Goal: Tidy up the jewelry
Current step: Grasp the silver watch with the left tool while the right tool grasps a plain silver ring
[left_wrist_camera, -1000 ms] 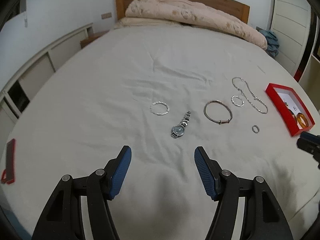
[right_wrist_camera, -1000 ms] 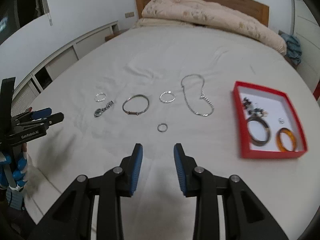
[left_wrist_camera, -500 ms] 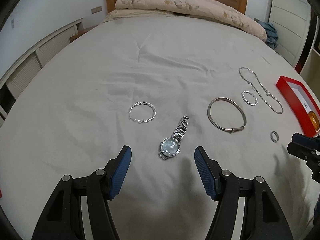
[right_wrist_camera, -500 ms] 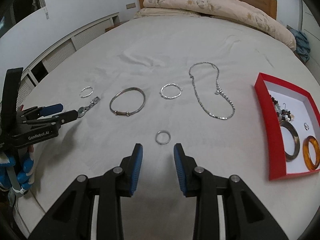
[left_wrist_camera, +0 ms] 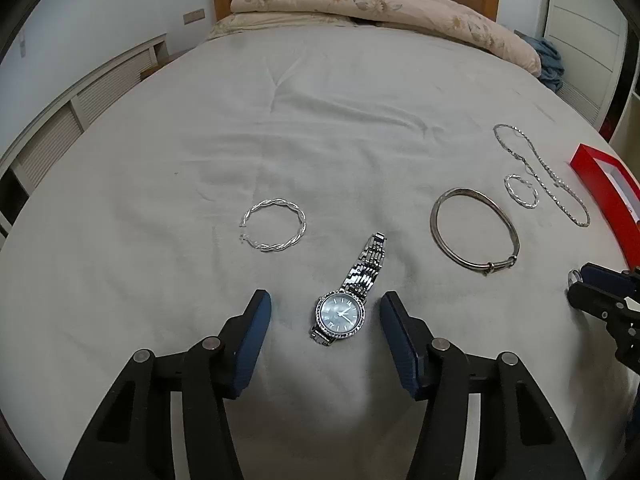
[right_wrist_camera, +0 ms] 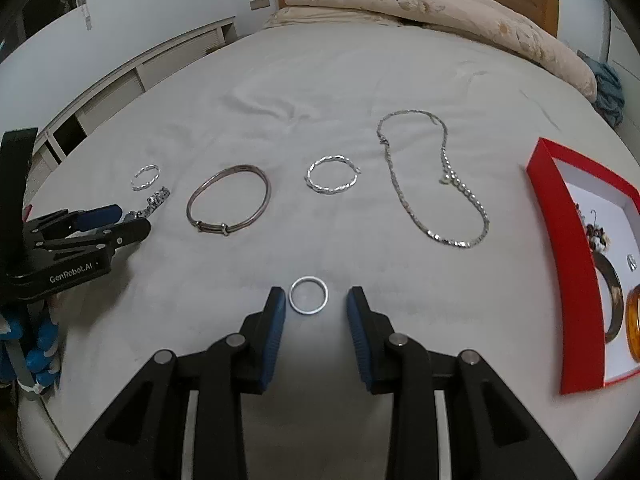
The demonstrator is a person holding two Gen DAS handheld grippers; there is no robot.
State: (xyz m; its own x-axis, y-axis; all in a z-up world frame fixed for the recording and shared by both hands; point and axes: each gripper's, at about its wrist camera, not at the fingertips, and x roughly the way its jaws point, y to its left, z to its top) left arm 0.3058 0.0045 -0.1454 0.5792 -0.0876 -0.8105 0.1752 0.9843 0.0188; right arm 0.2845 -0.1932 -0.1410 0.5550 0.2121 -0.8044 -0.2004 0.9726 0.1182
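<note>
A silver watch (left_wrist_camera: 340,314) lies on the white bed sheet between the fingers of my left gripper (left_wrist_camera: 325,304). The jaws are closing and the pads are clear of the watch. A plain silver ring (right_wrist_camera: 308,296) lies between the fingers of my right gripper (right_wrist_camera: 316,296), which is open and not touching it. On the sheet beyond lie a twisted bracelet (left_wrist_camera: 274,247), a bangle (left_wrist_camera: 494,267), a small twisted hoop (left_wrist_camera: 507,184) and a chain necklace (left_wrist_camera: 554,174). A red box (right_wrist_camera: 556,240) at the right holds two bangles and small pieces.
A folded quilt (left_wrist_camera: 360,0) and a wooden headboard stand at the far end of the bed. White cabinets (left_wrist_camera: 100,92) run along the left wall. From the right wrist view, the left gripper (right_wrist_camera: 116,220) is at the left edge, held by a gloved hand.
Both grippers have come forward and down toward the sheet. The watch now lies between the left fingers, which have narrowed, and the ring lies between the right fingers.
</note>
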